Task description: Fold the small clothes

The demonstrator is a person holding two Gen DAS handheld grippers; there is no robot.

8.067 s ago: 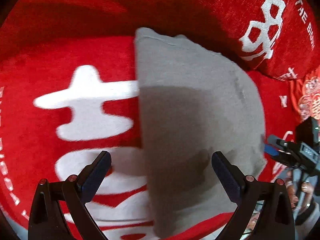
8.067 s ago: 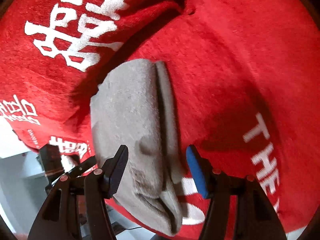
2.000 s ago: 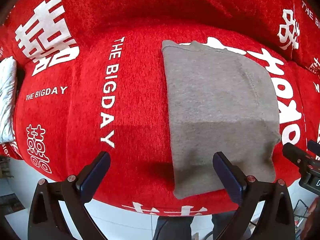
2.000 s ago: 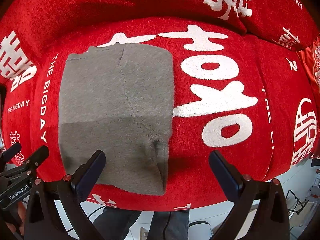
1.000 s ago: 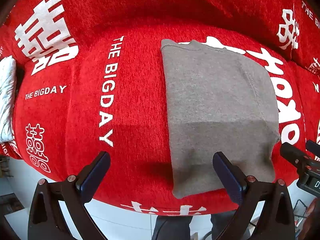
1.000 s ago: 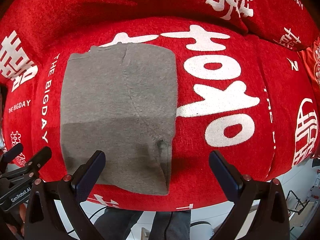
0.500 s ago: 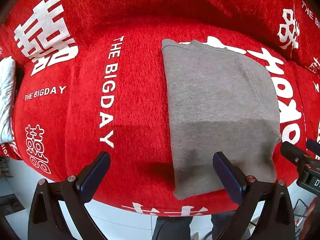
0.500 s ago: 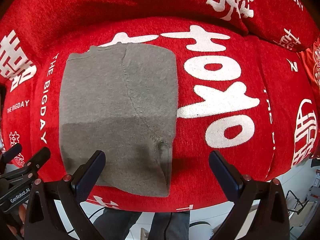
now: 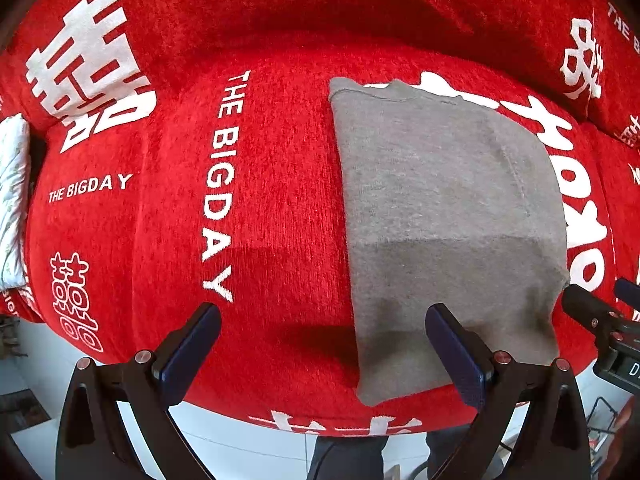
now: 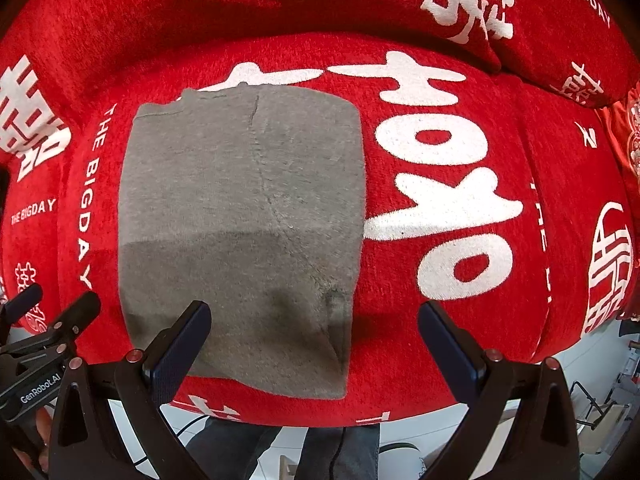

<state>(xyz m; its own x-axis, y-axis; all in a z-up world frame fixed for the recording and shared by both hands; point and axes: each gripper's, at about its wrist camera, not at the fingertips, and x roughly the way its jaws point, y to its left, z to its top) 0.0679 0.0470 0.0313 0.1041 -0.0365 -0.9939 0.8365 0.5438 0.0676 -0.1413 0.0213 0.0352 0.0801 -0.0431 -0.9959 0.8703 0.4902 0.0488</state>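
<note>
A grey knitted garment (image 9: 444,216) lies folded into a flat rectangle on the red seat cushion (image 9: 276,208); it also shows in the right wrist view (image 10: 244,232). My left gripper (image 9: 320,344) is open and empty, held above the cushion's front edge over the garment's near left corner. My right gripper (image 10: 314,344) is open and empty, held over the garment's near right corner. Neither gripper touches the cloth.
The cushion is covered in red cloth with white lettering and characters (image 10: 436,184). The sofa back (image 9: 320,4) rises behind. A white patterned cloth (image 9: 12,200) lies at the far left. The other gripper (image 9: 600,320) shows at the right edge. Pale floor (image 9: 248,448) lies below the front edge.
Eight seconds ago both grippers were low and close at the garment. They have since pulled back and up with jaws wide open. In the last second almost nothing has moved.
</note>
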